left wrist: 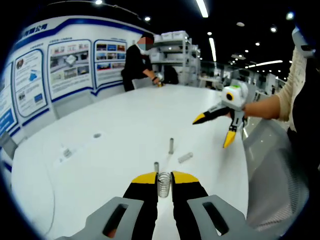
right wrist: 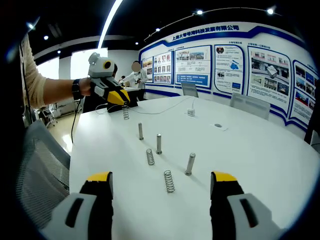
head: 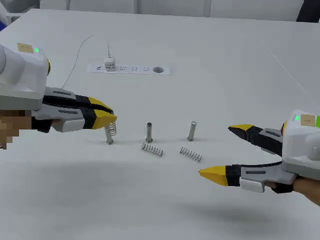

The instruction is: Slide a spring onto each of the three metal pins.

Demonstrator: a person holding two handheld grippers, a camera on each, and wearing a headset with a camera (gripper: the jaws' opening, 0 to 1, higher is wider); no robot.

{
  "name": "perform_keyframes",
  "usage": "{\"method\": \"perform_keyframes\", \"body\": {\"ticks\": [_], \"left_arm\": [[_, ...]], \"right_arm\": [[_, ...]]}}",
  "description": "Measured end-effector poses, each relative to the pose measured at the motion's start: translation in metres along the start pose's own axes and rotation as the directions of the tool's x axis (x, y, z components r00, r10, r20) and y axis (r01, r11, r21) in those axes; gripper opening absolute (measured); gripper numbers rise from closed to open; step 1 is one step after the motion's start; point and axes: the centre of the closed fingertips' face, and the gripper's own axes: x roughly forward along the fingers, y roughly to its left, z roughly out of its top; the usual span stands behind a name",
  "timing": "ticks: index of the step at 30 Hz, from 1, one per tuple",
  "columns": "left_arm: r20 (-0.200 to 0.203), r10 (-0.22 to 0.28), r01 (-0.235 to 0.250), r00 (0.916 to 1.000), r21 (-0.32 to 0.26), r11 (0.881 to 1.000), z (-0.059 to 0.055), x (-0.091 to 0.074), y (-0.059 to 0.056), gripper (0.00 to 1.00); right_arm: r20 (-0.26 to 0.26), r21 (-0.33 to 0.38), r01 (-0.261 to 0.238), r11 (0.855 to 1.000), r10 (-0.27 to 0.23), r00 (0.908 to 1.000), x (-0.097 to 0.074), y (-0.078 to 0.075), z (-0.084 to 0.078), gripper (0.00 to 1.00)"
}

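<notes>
While the left gripper (head: 111,118) clamps the first spring (head: 112,129) just at 1 o'clock of the leftmost pin (head: 109,138), unthreaded, and the right gripper (head: 215,151) hangs jaws apart at 4 o'clock, the next move likely needs the spring centred on the tip, then lowered.

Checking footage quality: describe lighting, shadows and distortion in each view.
Head view: soft, even light; faint shadows on the table. Left gripper view: fisheye curves the table edge; spring between the jaws is sharp. Right gripper view: ceiling strip light glares; pins sharp.
</notes>
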Motion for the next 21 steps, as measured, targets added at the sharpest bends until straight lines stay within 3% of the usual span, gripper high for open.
{"method": "perform_keyframes", "body": {"ticks": [12, 21], "left_arm": [[-0.006, 0.052, -0.052, 0.9986, -0.029, 0.998, -0.005, -0.002, 0.028, 0.09], [-0.011, 0.075, -0.075, 0.9971, -0.041, 0.996, -0.009, 0.002, 0.041, 0.09]], "right_arm": [[0.002, -0.001, 0.008, 1.000, -0.008, 1.0000, -0.001, -0.002, 0.000, 0.81], [-0.006, -0.005, 0.007, 1.000, -0.007, 1.0000, -0.001, -0.001, -0.002, 0.81]]}}
